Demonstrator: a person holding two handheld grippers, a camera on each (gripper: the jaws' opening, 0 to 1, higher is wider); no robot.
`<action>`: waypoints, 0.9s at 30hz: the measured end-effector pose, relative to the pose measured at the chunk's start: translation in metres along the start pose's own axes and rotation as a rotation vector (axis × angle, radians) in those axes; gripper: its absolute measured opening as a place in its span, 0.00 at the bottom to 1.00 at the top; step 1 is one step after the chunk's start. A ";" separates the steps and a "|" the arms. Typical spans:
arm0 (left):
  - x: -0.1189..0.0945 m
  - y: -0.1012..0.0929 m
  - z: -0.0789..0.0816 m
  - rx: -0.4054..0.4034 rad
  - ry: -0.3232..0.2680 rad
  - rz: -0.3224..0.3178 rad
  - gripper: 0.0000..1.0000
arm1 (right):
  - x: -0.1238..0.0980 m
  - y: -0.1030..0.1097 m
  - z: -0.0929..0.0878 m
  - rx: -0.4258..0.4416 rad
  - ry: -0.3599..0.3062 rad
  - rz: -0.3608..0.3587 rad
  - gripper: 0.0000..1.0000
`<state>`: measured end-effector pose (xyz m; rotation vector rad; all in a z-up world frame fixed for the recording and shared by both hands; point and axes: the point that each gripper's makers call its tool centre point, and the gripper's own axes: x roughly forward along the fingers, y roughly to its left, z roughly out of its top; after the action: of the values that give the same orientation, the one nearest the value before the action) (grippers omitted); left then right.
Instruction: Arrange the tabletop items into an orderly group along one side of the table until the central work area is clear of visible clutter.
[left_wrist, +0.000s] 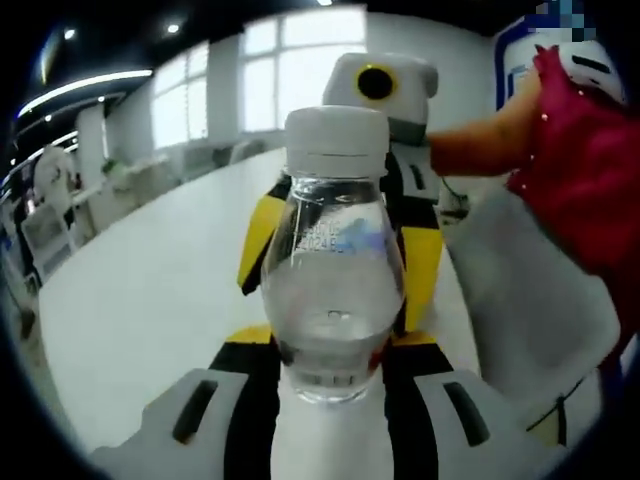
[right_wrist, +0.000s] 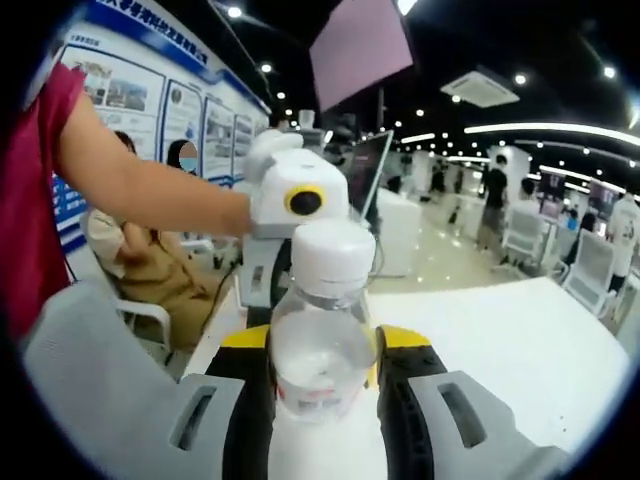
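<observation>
A clear plastic bottle (left_wrist: 333, 265) with a white cap and a white label stands upright between my two grippers, which face each other. In the left gripper view, my left gripper (left_wrist: 332, 340) is shut on its lower body, black pads against both sides. Behind it, my right gripper (left_wrist: 338, 262) flanks the bottle's shoulder with its yellow jaws. In the right gripper view, the bottle (right_wrist: 322, 345) sits between the jaws of my right gripper (right_wrist: 322, 350), which press on it. My left gripper (right_wrist: 268, 275) is just behind, mostly hidden.
The white table (left_wrist: 150, 300) stretches away to the left, and its top (right_wrist: 520, 340) also lies on the right. A person's bare arm (right_wrist: 150, 190), red sleeve (left_wrist: 590, 180) and grey cloth (left_wrist: 530, 300) are close by. Seated people (right_wrist: 150, 270), chairs and poster boards stand beyond.
</observation>
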<state>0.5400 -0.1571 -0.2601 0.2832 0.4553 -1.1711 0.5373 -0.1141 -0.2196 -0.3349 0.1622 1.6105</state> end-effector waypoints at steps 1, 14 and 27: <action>0.002 0.004 -0.005 0.003 0.010 -0.002 0.37 | 0.002 -0.002 -0.003 0.006 0.006 -0.006 0.38; 0.018 0.033 -0.051 -0.021 0.097 -0.016 0.37 | 0.030 -0.027 -0.049 0.056 0.089 -0.058 0.38; 0.023 0.046 -0.071 -0.021 0.133 -0.016 0.37 | 0.041 -0.035 -0.067 0.060 0.147 -0.076 0.39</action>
<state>0.5762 -0.1276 -0.3348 0.3411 0.5873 -1.1668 0.5782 -0.0929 -0.2921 -0.4089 0.3056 1.5030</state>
